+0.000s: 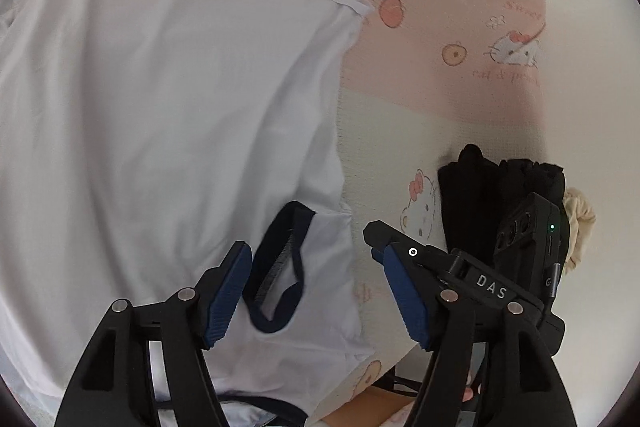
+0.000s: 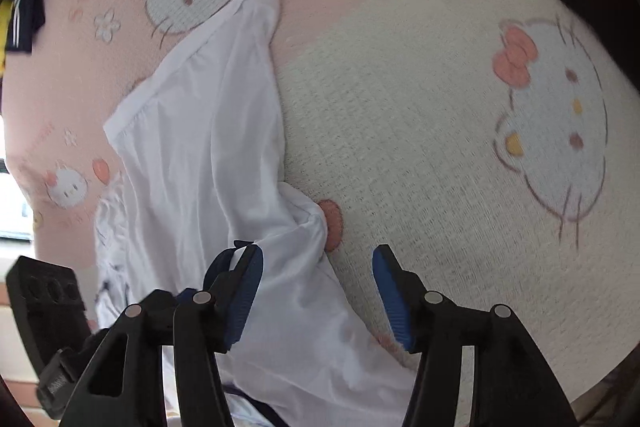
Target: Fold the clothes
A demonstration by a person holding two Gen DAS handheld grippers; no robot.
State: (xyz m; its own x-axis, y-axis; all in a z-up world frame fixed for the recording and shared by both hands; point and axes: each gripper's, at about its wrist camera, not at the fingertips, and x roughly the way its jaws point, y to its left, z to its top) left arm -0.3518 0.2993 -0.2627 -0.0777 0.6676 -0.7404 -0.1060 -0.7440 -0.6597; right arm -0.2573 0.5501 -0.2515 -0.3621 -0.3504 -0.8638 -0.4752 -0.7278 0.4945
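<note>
Both my left gripper and right gripper hang apart over the smooth white shirt, navy-trimmed, lying on the nubbly cat-print blanket.

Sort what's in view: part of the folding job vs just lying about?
Job: white shirt with navy trim; left tool and right tool, both open.
Lying about: black folded clothes, cream cloth, cartoon-cat blanket.
</note>
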